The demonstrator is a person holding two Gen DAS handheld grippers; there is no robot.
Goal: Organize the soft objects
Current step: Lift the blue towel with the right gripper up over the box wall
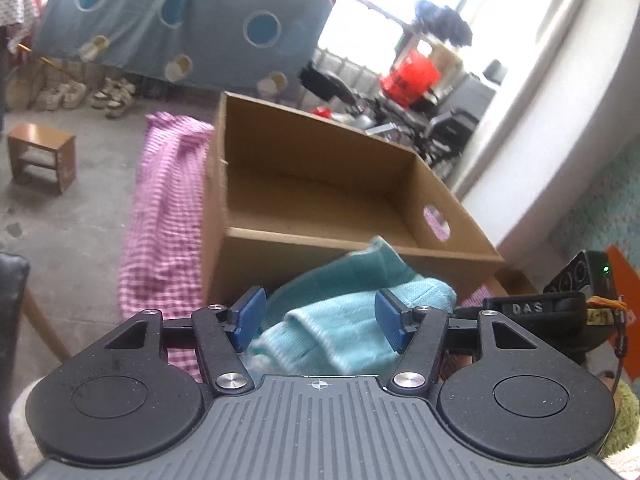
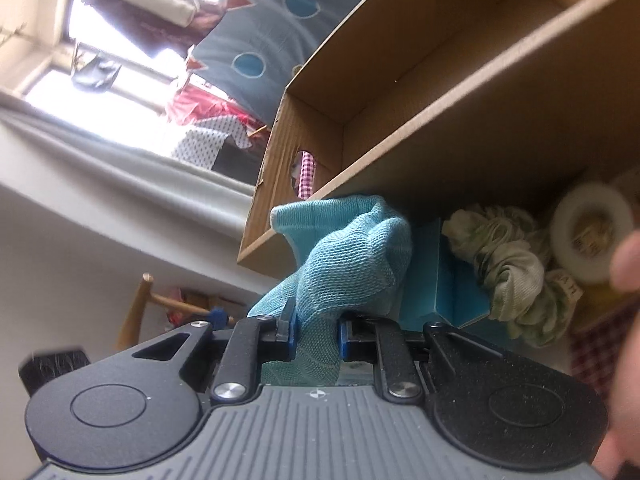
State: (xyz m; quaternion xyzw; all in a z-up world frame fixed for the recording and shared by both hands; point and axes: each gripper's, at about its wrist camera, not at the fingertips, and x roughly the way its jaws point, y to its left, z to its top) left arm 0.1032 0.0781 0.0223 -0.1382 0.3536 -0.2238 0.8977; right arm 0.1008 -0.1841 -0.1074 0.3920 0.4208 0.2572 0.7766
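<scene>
A turquoise knit cloth (image 2: 352, 256) hangs pinched between the blue pads of the right gripper (image 2: 314, 336), whose jaws are closed on a fold of it; the rest of the fabric bunches just in front of the near wall of an open cardboard box (image 2: 460, 128), touching its upper edge but not yet over it. In the left wrist view the left gripper (image 1: 318, 318) stands with its jaws apart, the same turquoise cloth (image 1: 352, 316) lying between the pads, which do not press on it; the hold appears to rest with the right gripper alone. The cardboard box (image 1: 320, 184) shows a bare floor, nothing packed as far as either view reaches, so the sorting looks to be at an early stage. Still outside the box, to the right in the right wrist view, lie a crumpled pale green-and-white cloth (image 2: 508, 264), a roll of white tape (image 2: 588, 232) and a blue carton (image 2: 436, 276); a pink checked fabric (image 1: 164, 216) drapes down at the box's left side. A blurred fingertip (image 2: 626, 260) intrudes at the right edge. What seems left: lifting the cloth over the wall and into the box, then the other soft pieces.
</scene>
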